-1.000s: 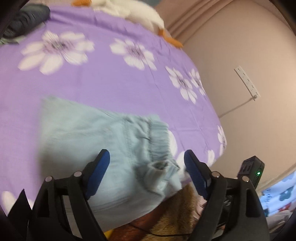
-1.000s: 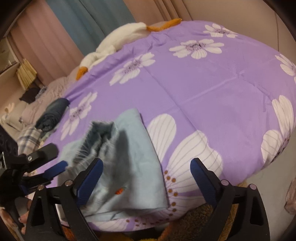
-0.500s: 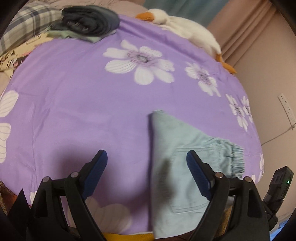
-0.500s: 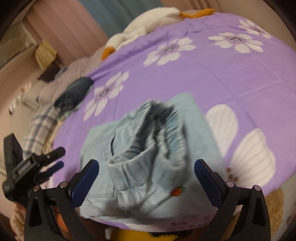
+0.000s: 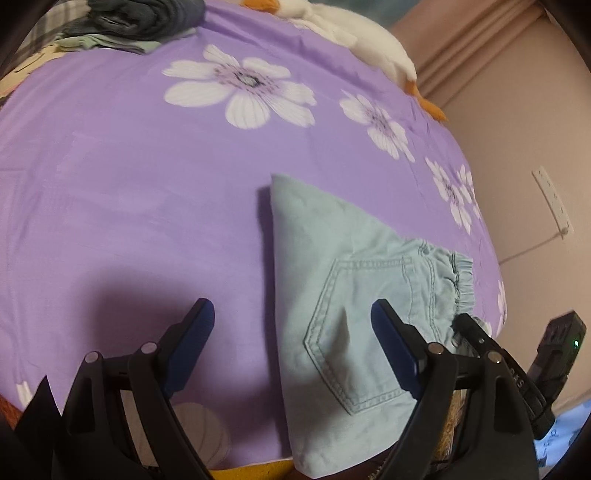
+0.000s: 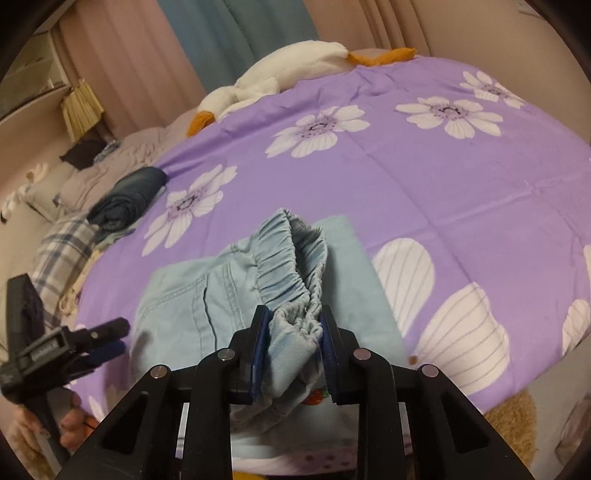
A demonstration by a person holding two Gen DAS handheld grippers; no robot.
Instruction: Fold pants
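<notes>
- Right gripper (image 6: 293,345): blue-padded jaws closing on the gathered elastic waistband of the pale blue denim pants (image 6: 236,295).
- Left gripper (image 5: 291,332): jaws wide apart, empty, over the pants' back pocket.
- Pants: folded, at the near edge of the purple flower-print bedspread (image 5: 129,177).
- Far edge: white plush goose (image 6: 280,81); pink curtains (image 6: 129,55) behind.

My left wrist cam looks steeply down past my left claw (image 5: 291,339) at the bed's (image 5: 129,177) near edge, close in. My right wrist cam looks down along my right claw (image 6: 293,341), same near edge. Both share the pants (image 5: 332,295), plush goose (image 6: 280,79), dark clothes pile (image 5: 147,16).
</notes>
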